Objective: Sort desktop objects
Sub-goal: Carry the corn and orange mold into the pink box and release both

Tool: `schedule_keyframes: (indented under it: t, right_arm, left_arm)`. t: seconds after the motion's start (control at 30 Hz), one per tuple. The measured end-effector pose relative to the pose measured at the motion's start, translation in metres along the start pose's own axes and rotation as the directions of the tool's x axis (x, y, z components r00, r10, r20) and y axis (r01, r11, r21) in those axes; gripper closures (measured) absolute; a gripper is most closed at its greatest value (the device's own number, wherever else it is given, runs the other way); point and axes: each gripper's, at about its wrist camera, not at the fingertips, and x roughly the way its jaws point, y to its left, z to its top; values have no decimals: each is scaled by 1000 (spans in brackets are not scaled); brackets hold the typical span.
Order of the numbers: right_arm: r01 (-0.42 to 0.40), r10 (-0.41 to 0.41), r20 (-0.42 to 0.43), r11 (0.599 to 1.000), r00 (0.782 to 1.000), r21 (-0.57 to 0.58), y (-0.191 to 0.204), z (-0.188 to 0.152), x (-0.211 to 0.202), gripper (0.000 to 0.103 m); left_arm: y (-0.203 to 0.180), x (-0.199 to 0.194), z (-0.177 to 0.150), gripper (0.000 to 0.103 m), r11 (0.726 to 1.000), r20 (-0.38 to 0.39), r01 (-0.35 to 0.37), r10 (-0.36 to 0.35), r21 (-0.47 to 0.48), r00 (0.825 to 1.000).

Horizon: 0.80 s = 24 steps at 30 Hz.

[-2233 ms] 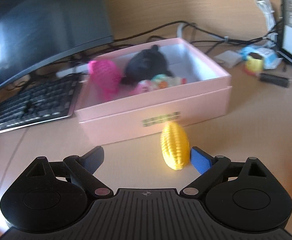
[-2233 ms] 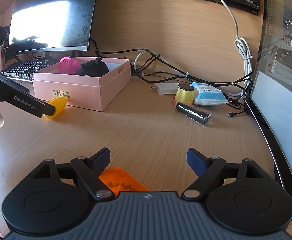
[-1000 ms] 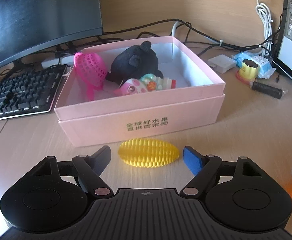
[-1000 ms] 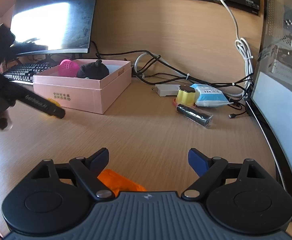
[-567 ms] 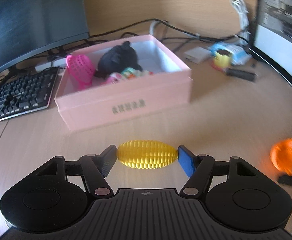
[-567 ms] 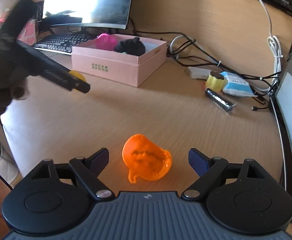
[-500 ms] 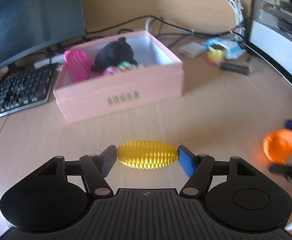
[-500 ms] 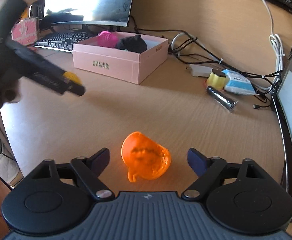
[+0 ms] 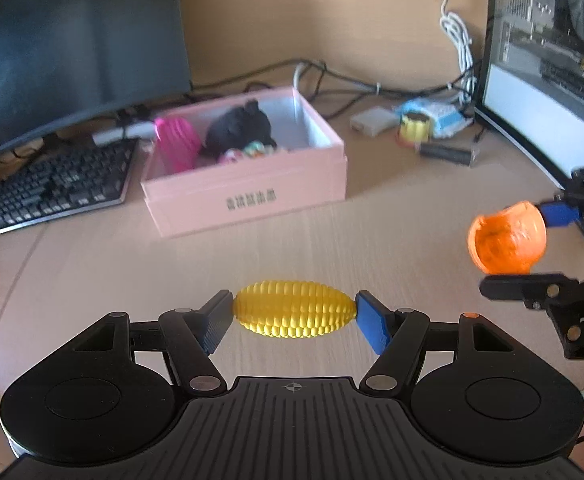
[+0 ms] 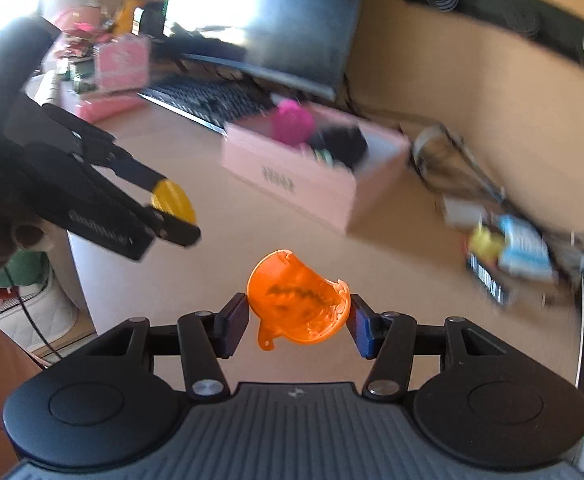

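My left gripper (image 9: 295,316) is shut on a yellow ribbed corn toy (image 9: 294,314), gripped end to end and held above the desk in front of the pink box (image 9: 247,196). In the right wrist view the corn toy (image 10: 171,202) shows at the left, between the left gripper's (image 10: 173,208) fingers. My right gripper (image 10: 298,320) is still closing its jaws, and both pads touch the orange cup-shaped shell (image 10: 298,308), which hangs clear of the desk. From the left wrist view, the orange shell (image 9: 506,242) sits in the right gripper (image 9: 526,248) at the far right.
The pink box holds a pink mesh toy (image 9: 175,144), a black plush (image 9: 237,130) and a small colourful toy. A keyboard (image 9: 47,188) and monitor (image 9: 71,40) stand to the left. A second screen (image 9: 544,112), cables, a yellow item (image 9: 412,128) and a black cylinder (image 9: 446,154) lie at the back right.
The left gripper closed on the corn toy, lifted it and drew back from the box. The right gripper's jaws came in onto the orange shell, rolled and raised it off the desk.
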Motion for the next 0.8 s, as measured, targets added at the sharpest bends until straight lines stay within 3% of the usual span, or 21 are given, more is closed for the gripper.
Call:
schedule_keyframes:
  t: [0.13, 0.27, 0.4, 0.5, 0.7, 0.8]
  right_arm:
    - [25, -20, 102, 999, 995, -43, 0, 26, -15, 50]
    - [71, -65, 243, 997, 968, -17, -10, 56, -37, 50]
    - [70, -84, 321, 996, 943, 55, -27, 90, -32, 50]
    - [55, -86, 333, 993, 939, 102, -40, 115, -11, 50]
    - [-8, -60, 272, 970, 960, 242, -62, 151, 54, 50]
    - [-57, -20, 238, 948, 971, 314, -71, 163, 86, 48]
  left_arm:
    - [2, -17, 8, 31, 1000, 64, -12, 11, 8, 998]
    - [9, -29, 27, 31, 999, 146, -40, 38, 13, 989]
    - [18, -25, 56, 31, 996, 198, -76, 68, 37, 978]
    - [26, -14, 77, 31, 994, 240, -88, 71, 63, 968]
    - [42, 32, 112, 31, 992, 274, -91, 65, 82, 959]
    - [55, 67, 121, 26, 995, 242, -76, 56, 72, 969]
